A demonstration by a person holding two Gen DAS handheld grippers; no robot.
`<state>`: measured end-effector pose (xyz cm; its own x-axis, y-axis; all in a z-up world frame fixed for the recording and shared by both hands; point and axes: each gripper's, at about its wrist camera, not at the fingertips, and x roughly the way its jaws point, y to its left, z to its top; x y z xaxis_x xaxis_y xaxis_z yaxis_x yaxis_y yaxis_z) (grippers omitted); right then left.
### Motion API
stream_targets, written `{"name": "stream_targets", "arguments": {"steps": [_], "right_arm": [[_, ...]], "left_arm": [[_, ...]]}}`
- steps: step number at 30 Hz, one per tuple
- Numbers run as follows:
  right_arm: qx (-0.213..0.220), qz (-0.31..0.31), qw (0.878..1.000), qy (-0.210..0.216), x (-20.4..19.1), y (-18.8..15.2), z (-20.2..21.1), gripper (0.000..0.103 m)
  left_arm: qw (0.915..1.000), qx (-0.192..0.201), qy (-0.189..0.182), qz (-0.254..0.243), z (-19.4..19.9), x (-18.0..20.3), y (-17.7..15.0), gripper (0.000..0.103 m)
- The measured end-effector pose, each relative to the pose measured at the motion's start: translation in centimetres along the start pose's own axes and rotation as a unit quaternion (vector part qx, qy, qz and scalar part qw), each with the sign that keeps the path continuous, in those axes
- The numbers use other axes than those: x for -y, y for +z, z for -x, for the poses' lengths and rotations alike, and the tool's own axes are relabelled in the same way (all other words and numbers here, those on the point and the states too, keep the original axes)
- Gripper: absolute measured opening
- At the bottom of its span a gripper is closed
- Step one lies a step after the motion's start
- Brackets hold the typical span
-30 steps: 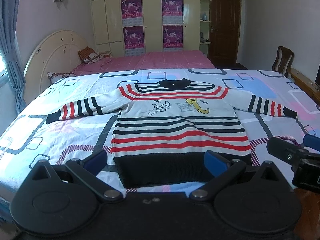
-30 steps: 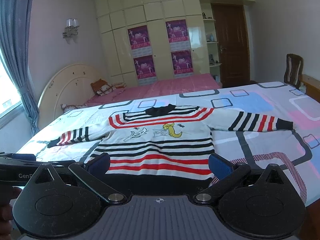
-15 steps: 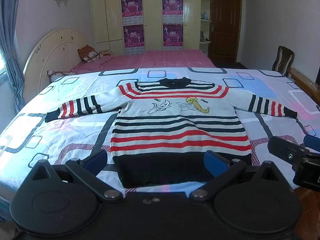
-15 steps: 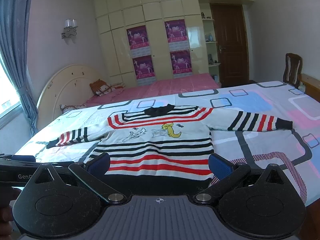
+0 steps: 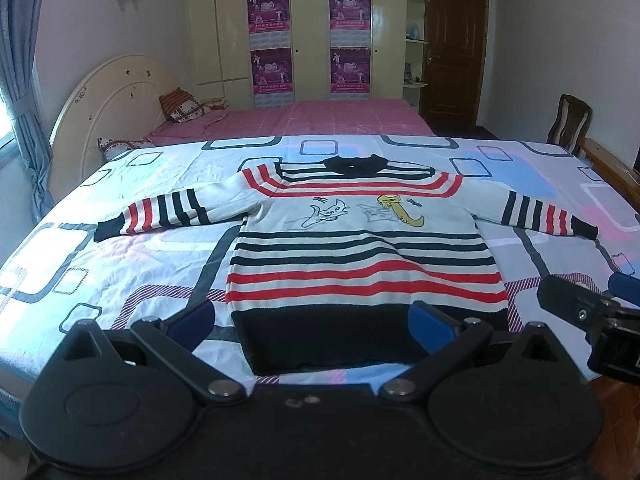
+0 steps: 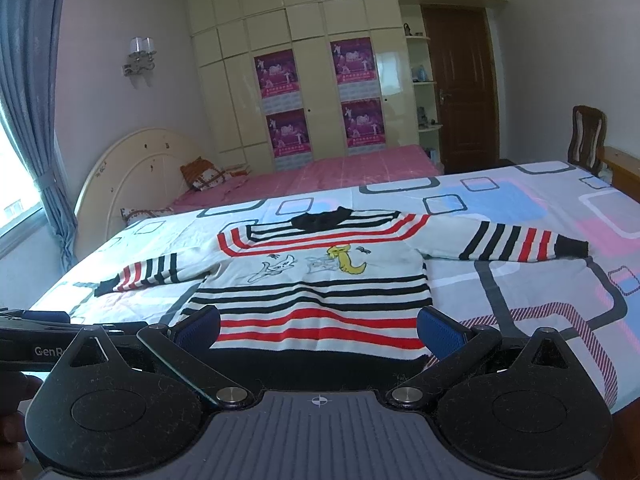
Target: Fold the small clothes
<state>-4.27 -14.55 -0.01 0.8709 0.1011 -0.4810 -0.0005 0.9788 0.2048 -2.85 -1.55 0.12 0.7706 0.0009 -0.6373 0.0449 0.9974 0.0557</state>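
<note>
A small striped sweater lies flat and face up on the bed, sleeves spread to both sides, black hem toward me. It also shows in the right wrist view. My left gripper is open and empty, held just in front of the black hem. My right gripper is open and empty, also near the hem, a little to the right. The right gripper's body shows in the left wrist view. The left gripper's body shows in the right wrist view.
The bed sheet has a pattern of squares. A second bed with a pink cover and pillows stands behind. A white headboard is at the left, a wooden chair at the right, a wardrobe at the back.
Both views have shifted only slightly; the grippers stay open in front of the sweater's hem. The sweater has not moved.
</note>
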Motion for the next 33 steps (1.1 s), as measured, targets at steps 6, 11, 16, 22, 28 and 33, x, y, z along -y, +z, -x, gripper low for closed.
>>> {"name": "stream_targets", "arguments": {"steps": [6, 11, 16, 22, 28, 33], "right_arm": [[0.0, 0.001, 1.0, 0.0, -0.2, 0.0, 0.0, 0.103], [0.0, 0.001, 1.0, 0.0, -0.2, 0.0, -0.1, 0.103], [-0.002, 0.0, 1.0, -0.002, -0.4, -0.1, -0.3, 0.103], [-0.005, -0.002, 1.0, -0.004, -0.6, 0.1, -0.9, 0.103], [-0.007, -0.003, 1.0, -0.005, -0.2, 0.3, -1.5, 0.103], [-0.012, -0.003, 1.0, -0.01, 0.2, 0.5, -2.7, 0.103]], "left_arm": [[1.0, 0.0, 0.0, 0.001, 0.0, -0.1, 0.0, 0.103], [1.0, 0.002, 0.0, 0.002, -0.2, -0.5, 0.0, 0.103], [1.0, 0.0, -0.001, 0.003, -0.2, -0.7, 0.1, 0.103], [1.0, -0.001, 0.0, 0.004, -0.3, -0.8, 0.1, 0.103], [1.0, -0.007, 0.002, 0.004, -1.2, -1.0, 0.3, 0.103], [0.9998, -0.017, 0.005, 0.001, -2.8, -1.2, 1.0, 0.103]]}}
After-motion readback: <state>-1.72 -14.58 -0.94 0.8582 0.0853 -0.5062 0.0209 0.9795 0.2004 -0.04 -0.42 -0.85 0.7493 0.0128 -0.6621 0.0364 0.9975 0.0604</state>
